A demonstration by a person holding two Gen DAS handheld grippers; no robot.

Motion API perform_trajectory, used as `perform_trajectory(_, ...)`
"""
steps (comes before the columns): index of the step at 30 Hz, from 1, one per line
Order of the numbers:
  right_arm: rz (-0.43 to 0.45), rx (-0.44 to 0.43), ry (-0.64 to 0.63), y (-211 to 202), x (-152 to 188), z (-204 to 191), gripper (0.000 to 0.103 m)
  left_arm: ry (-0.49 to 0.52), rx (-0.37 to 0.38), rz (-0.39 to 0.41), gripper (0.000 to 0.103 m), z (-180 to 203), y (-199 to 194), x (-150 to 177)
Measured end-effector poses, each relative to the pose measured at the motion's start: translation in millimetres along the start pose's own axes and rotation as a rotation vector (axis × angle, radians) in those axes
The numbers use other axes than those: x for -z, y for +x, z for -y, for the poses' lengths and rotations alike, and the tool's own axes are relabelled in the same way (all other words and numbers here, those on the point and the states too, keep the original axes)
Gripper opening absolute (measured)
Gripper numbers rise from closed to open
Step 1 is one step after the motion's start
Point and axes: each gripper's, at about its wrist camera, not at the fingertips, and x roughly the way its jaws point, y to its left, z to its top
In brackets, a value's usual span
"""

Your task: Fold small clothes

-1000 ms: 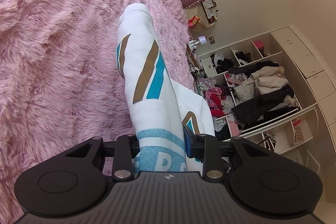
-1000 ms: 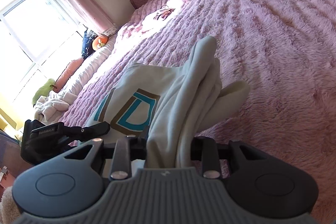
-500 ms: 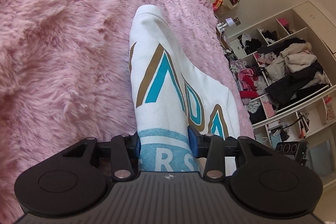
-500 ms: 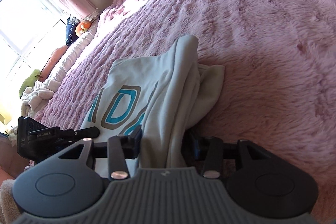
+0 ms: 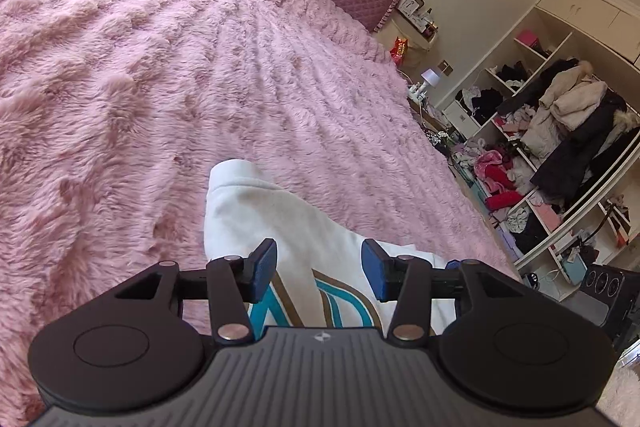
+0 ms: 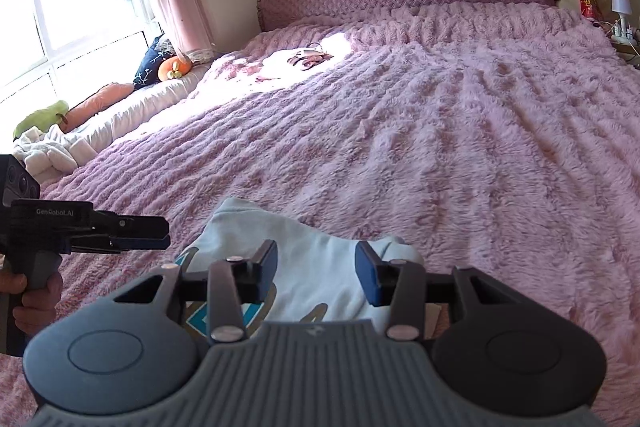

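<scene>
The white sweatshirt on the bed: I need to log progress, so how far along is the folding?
Done: the white sweatshirt lies folded into a compact bundle on the pink blanket, printed letters facing up. In hand: nothing; the left tool, its jaws opening, and the right tool both stand clear of the cloth. Left: perhaps a final tidy. Another garment lies near the headboard.

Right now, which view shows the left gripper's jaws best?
The left wrist view: the left gripper faces you, its jaws opening above the white sweatshirt, pads clear of it. The right wrist view shows it only side-on, at the left edge.
</scene>
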Motion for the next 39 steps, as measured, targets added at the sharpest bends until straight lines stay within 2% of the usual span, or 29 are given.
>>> perform_trajectory(5, -0.043, 0.027, 0.019, 34, 7, 18, 0.039, -0.020, -0.038, -0.053, 0.053, -18, 40, -4)
perform_trajectory(7, -0.063, 0.026, 0.027, 46, 10, 26, 0.038, -0.020, -0.050, -0.068, 0.049, -24, 48, -2)
perform_trajectory(10, -0.088, 0.030, 0.021, 60, 19, 35, 0.035, -0.034, -0.059, -0.079, 0.043, -34, 52, 1)
perform_trajectory(14, -0.086, 0.016, 0.045, 65, 23, 42, 0.035, -0.060, -0.064, -0.064, 0.042, -34, 43, -1)
perform_trajectory(17, -0.056, 0.019, 0.055, 48, 16, 37, 0.037, -0.006, -0.065, -0.037, 0.042, -14, 20, -2)
perform_trajectory(19, -0.005, -0.017, 0.029, 16, 12, 22, 0.038, 0.048, -0.050, -0.022, 0.044, 4, -3, 4)
perform_trajectory(21, 0.033, -0.040, -0.038, -14, 13, 4, 0.040, 0.080, -0.033, -0.012, 0.047, 19, -25, 14)
perform_trajectory(23, 0.081, -0.040, -0.146, -47, 21, -18, 0.049, 0.107, -0.013, -0.014, 0.048, 35, -49, 32)
perform_trajectory(26, 0.086, -0.081, -0.233, -81, 42, -44, 0.049, 0.151, -0.020, -0.022, 0.052, 58, -73, 63)
perform_trajectory(28, 0.074, -0.081, -0.258, -89, 55, -53, 0.049, 0.177, -0.041, -0.022, 0.057, 67, -82, 84)
perform_trajectory(31, 0.037, -0.068, -0.239, -89, 73, -56, 0.049, 0.209, -0.094, -0.037, 0.057, 75, -86, 109)
perform_trajectory(34, 0.007, -0.047, -0.188, -84, 87, -51, 0.049, 0.171, -0.091, -0.063, 0.057, 68, -83, 124)
perform_trajectory(39, -0.072, 0.003, -0.131, -69, 106, -35, 0.049, 0.104, -0.076, -0.062, 0.057, 48, -77, 130)
